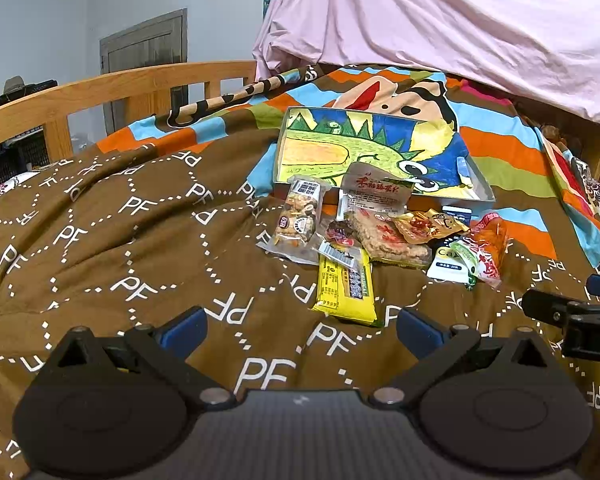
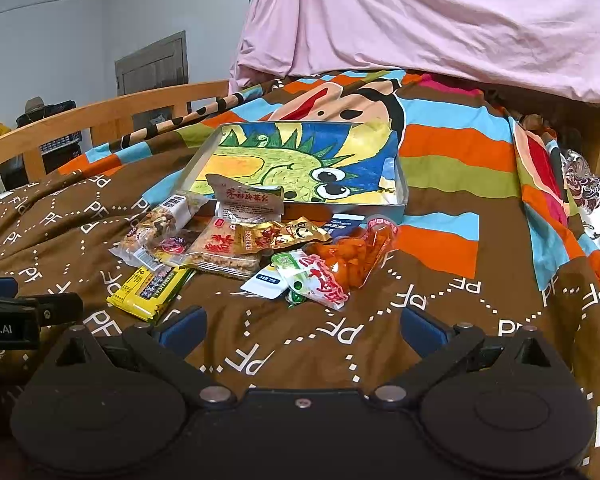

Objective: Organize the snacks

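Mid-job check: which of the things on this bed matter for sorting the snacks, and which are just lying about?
Job things:
- snack packets heaped on the brown quilt
- yellow packet nearest the left gripper
- shallow box with the dinosaur drawing
- right gripper, open

Just lying about:
- pink sheet
- striped cartoon blanket
- wooden bed rail

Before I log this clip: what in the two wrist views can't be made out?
- Dark blue packet: mostly hidden behind the gold foil packet in both views; label unreadable.
- White pouch: partly covered by the red-and-green wrapped snack; printing cut off.
- Shallow grey box with dinosaur drawing: near edge screened by the piled snacks.
- Right gripper in left view: only its tip shows at the frame edge.
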`<state>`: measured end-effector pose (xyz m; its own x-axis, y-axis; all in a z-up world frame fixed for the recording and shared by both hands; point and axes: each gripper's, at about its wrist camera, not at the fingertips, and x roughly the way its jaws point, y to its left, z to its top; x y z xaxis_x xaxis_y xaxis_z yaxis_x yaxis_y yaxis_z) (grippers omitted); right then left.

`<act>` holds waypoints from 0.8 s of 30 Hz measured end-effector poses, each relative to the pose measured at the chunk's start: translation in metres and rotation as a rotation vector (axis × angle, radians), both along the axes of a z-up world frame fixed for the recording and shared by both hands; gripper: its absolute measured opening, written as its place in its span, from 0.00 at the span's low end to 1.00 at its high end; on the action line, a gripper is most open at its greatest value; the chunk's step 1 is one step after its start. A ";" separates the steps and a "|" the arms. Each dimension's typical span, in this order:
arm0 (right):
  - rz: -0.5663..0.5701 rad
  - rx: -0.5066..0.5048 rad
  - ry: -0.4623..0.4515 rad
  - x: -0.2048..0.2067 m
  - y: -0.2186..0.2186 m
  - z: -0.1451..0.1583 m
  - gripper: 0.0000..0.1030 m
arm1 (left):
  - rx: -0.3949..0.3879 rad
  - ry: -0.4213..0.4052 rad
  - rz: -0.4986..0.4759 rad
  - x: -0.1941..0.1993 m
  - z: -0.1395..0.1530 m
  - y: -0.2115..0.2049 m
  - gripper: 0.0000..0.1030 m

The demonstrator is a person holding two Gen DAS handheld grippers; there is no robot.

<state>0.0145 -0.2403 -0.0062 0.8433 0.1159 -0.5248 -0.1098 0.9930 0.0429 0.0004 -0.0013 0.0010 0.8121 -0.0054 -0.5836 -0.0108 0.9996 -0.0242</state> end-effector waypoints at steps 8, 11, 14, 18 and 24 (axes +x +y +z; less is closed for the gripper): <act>0.000 -0.001 0.000 0.000 0.000 0.000 0.99 | -0.001 0.000 0.000 -0.002 0.000 0.000 1.00; -0.001 -0.001 0.000 0.000 0.000 0.000 0.99 | -0.002 0.001 -0.002 -0.001 -0.001 -0.001 1.00; -0.001 0.000 0.000 0.000 0.000 0.000 0.99 | -0.002 0.001 -0.002 -0.001 -0.001 -0.001 1.00; 0.000 -0.001 0.001 0.000 0.000 0.000 0.99 | -0.003 0.001 -0.003 -0.001 -0.002 -0.002 1.00; -0.001 -0.001 0.002 0.000 0.000 0.000 0.99 | -0.008 0.004 -0.008 -0.002 -0.003 -0.003 1.00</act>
<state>0.0147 -0.2403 -0.0065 0.8425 0.1148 -0.5264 -0.1090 0.9932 0.0421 -0.0013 -0.0046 -0.0019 0.8096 -0.0168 -0.5867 -0.0026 0.9995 -0.0323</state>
